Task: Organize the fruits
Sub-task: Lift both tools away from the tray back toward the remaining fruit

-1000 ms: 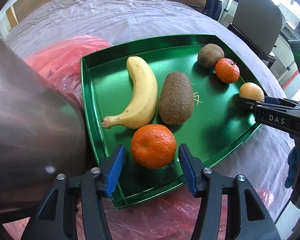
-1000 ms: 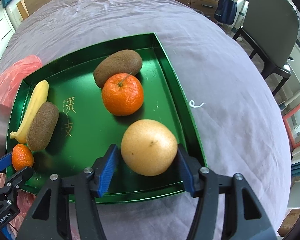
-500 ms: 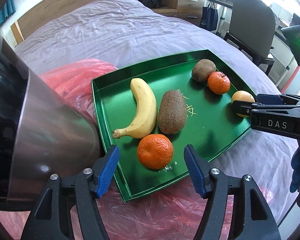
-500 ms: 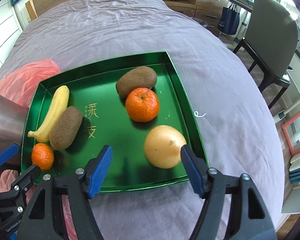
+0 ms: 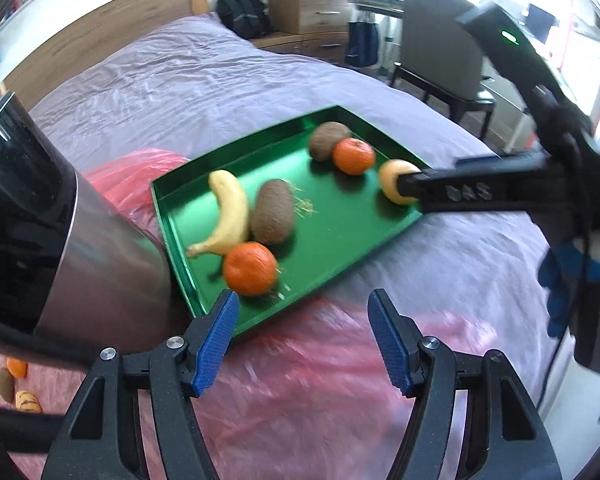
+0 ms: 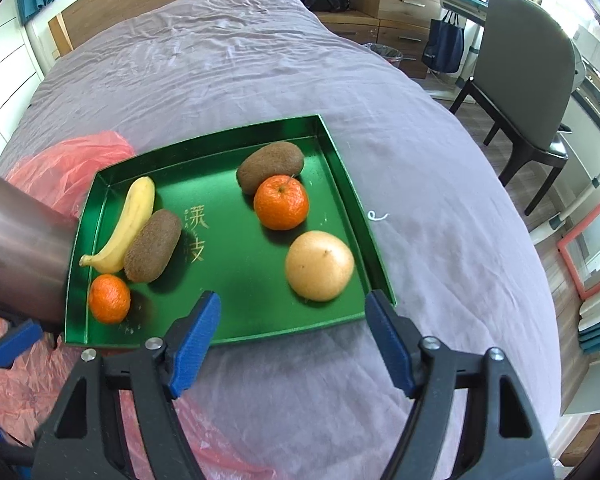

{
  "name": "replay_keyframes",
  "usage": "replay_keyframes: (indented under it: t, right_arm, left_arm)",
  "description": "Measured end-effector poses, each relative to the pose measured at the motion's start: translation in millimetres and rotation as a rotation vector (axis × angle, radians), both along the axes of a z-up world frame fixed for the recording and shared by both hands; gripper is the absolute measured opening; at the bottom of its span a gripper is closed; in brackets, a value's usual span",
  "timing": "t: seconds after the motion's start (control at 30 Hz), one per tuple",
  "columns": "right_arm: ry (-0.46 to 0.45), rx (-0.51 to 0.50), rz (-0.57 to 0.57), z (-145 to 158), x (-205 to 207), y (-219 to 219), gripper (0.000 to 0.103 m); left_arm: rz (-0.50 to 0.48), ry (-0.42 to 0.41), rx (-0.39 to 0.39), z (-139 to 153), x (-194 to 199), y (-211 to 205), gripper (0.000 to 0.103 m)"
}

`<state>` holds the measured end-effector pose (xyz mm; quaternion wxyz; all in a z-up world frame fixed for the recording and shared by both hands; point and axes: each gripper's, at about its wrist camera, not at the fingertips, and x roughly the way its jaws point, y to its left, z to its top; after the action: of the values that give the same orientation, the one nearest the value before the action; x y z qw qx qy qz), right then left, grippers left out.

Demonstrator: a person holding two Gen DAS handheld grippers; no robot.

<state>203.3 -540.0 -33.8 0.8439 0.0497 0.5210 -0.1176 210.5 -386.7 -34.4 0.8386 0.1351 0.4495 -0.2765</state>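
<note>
bed [image 6: 260, 60] w/ purple cover carries everything. green tray [image 6: 236, 296] sits on it, red plastic bag [image 6: 68, 164] under its 9 o'clock edge. in the tray: banana [image 6: 128, 224] at 9, big kiwi [image 6: 152, 246] touching it, pale round fruit [image 6: 319, 266] at 4, orange [image 6: 281, 202] and 2nd kiwi [image 6: 270, 167] touching at 1, small orange [image 6: 109, 298] at 7. both empty: right tongs [image 6: 292, 330] wide open just short of the tray, left tongs [image 5: 301, 340] apart over the bag.
</note>
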Motion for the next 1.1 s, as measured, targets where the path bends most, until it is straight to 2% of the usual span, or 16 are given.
replay_keyframes:
  t: [0.2, 0.3, 0.43, 0.67, 1.1]
  right_arm:
    - [0.028, 0.026, 0.027, 0.8, -19.6, 20.1, 0.103]
    - [0.045, 0.039, 0.030, -0.2, -29.7, 32.0, 0.103]
    - [0.073, 0.038, 0.040, -0.3, -44.5, 49.4, 0.103]
    - [0.131, 0.045, 0.093, -3.4, -78.5, 93.5, 0.103]
    - [0.273, 0.108, 0.369, -18.7, -119.7, 226.1, 0.103]
  left_arm:
    - [-0.157, 0.009, 0.021, 0.3, -49.9, 12.3, 0.062]
    - [-0.193, 0.023, 0.030, 0.2, -64.1, 26.9, 0.062]
    - [-0.191, 0.028, 0.048, 0.5, -75.9, 53.8, 0.062]
    - [-0.126, 0.046, 0.090, -2.8, -86.3, 112.1, 0.062]
    - [0.127, 0.072, 0.166, -6.1, -83.0, 245.5, 0.062]
